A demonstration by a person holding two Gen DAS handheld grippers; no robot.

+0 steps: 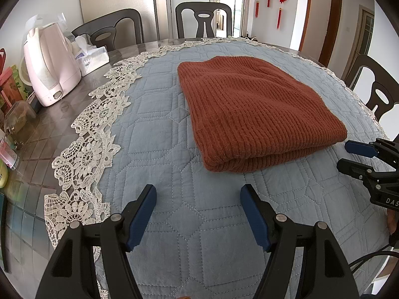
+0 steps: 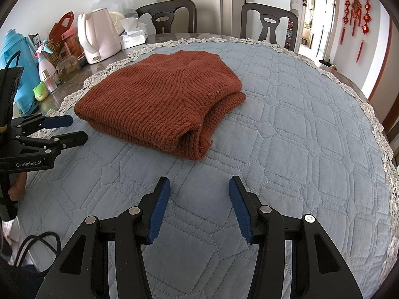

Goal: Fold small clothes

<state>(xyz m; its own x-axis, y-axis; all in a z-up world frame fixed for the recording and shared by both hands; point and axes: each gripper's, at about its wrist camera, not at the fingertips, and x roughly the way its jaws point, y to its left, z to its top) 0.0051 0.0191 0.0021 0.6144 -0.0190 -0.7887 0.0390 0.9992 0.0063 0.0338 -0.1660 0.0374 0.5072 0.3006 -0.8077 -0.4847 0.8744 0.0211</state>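
Observation:
A rust-red knitted sweater (image 1: 254, 109) lies folded into a flat rectangle on the blue quilted cloth (image 1: 174, 224). It also shows in the right wrist view (image 2: 159, 99), with its rolled open end toward the camera. My left gripper (image 1: 198, 191) is open and empty, a short way in front of the sweater's near edge. It also shows at the left in the right wrist view (image 2: 76, 128). My right gripper (image 2: 199, 184) is open and empty, in front of the sweater's near corner. It shows at the right edge of the left wrist view (image 1: 345, 154), beside the sweater.
A pink kettle (image 1: 49, 67), a tissue box (image 1: 93, 58) and several bottles and jars (image 2: 47, 74) stand on the table's left side. A lace border (image 1: 99, 114) rims the quilt. Dark chairs (image 1: 203, 18) stand around the table.

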